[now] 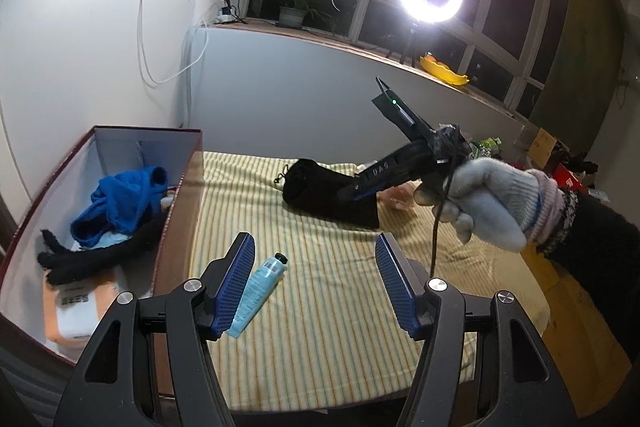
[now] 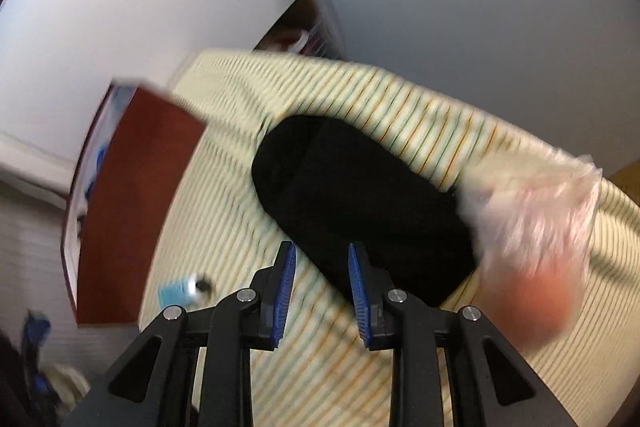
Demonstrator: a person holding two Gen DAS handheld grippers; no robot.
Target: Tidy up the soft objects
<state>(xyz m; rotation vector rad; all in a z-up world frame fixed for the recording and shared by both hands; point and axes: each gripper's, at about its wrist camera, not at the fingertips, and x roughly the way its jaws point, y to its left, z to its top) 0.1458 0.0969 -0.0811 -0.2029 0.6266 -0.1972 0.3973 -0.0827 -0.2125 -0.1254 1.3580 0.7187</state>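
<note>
I am looking down on a striped yellow cloth (image 1: 320, 307) that covers the work surface; everything else is placed relative to it. Against its left edge stands a dark red box (image 1: 176, 227), open at the top. Inside it lie a crumpled blue garment (image 1: 120, 207), a black knitted piece (image 1: 92, 259) draped in front of that, and an orange and white packet (image 1: 76, 311) at the bottom.

Toward the far middle of the cloth lies a black fabric bundle (image 1: 320, 191) – it is flat on the cloth, and the right wrist view shows it (image 2: 360, 195) just beyond the fingertips. Touching its right end is a clear plastic bag (image 2: 532, 227) with something pinkish inside, blurred by motion.

My right gripper (image 2: 322, 291) hovers over the near end of the bundle, jaws parted with a narrow gap and nothing between them. A gloved hand (image 1: 492, 203) holds its handle above the cloth's right side.

My left gripper (image 1: 316, 287) is spread wide over the near part of the cloth – empty. A small light-blue tube (image 1: 258, 295) lies on the cloth just beside its left finger.
</note>
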